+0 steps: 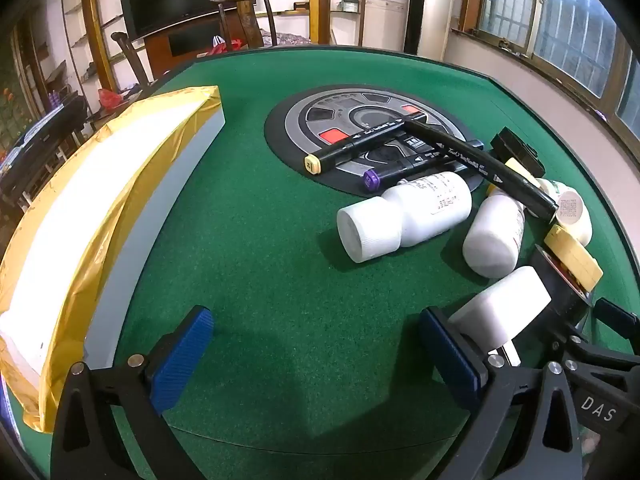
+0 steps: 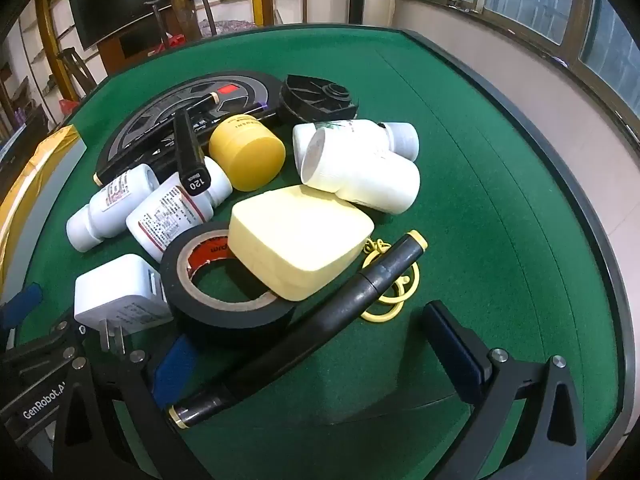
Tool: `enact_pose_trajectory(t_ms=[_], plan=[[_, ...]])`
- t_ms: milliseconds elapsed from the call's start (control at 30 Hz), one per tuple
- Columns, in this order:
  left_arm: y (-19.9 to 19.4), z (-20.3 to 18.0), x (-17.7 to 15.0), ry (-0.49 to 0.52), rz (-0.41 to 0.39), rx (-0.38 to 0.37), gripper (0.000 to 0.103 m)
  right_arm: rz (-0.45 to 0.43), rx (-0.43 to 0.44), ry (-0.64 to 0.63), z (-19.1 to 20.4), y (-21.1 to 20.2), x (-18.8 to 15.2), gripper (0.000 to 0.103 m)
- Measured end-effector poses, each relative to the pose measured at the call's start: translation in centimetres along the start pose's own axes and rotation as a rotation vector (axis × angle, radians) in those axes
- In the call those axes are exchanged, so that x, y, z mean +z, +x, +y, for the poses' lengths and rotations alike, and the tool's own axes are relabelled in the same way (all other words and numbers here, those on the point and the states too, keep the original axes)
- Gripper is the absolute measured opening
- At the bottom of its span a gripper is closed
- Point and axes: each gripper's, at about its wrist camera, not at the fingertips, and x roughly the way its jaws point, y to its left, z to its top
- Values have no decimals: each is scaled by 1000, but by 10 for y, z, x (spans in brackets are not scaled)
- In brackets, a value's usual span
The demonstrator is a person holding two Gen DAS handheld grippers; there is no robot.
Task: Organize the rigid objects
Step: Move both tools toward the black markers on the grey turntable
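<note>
A room with shelving, a dark screen, a wooden chair (image 1: 244, 12) and tall windows lies behind a green felt counter (image 1: 256, 248) with a dark raised rim. Along the counter's left side lies a long box (image 1: 100, 184), white on top with yellow tape at its edges. A round dark panel (image 1: 372, 120) with red buttons is set in the middle of the counter, and the clutter of rigid objects is heaped on and just in front of it. A pale yellow case (image 2: 298, 240) rests partly on a roll of black tape (image 2: 218, 284), with a yellow jar (image 2: 248, 156) behind them. White bottles (image 2: 360, 172) lie on their sides to either side of the case, and a white plug adapter (image 2: 120, 294) sits just left of the tape. Black markers (image 1: 476, 164) lie crossed over the panel and bottles; one more marker (image 2: 320, 328) slants across yellow rings (image 2: 394, 300). The left gripper (image 1: 316, 356) has its blue fingers (image 1: 180, 364) spread wide over bare felt, grasping nothing. The right gripper (image 2: 316, 360) is likewise released, fingers apart, the slanting marker lying between them untouched.
</note>
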Motion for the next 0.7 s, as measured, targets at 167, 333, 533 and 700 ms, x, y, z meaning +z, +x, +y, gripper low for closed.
enact_pose_trajectory(t_ms=[167, 333, 533, 700], plan=[[0, 1, 0, -3, -5, -2, 103, 12, 2, -5, 0, 0, 0, 103], [-2, -2, 1, -21, 5, 17, 103, 12, 4, -6, -3, -5, 0, 103], [-5, 1, -4, -6, 35, 12, 103, 23, 12, -24, -3, 0, 0, 103], [-4, 0, -5, -29, 29, 21, 103, 40, 21, -40, -3, 0, 0, 103]])
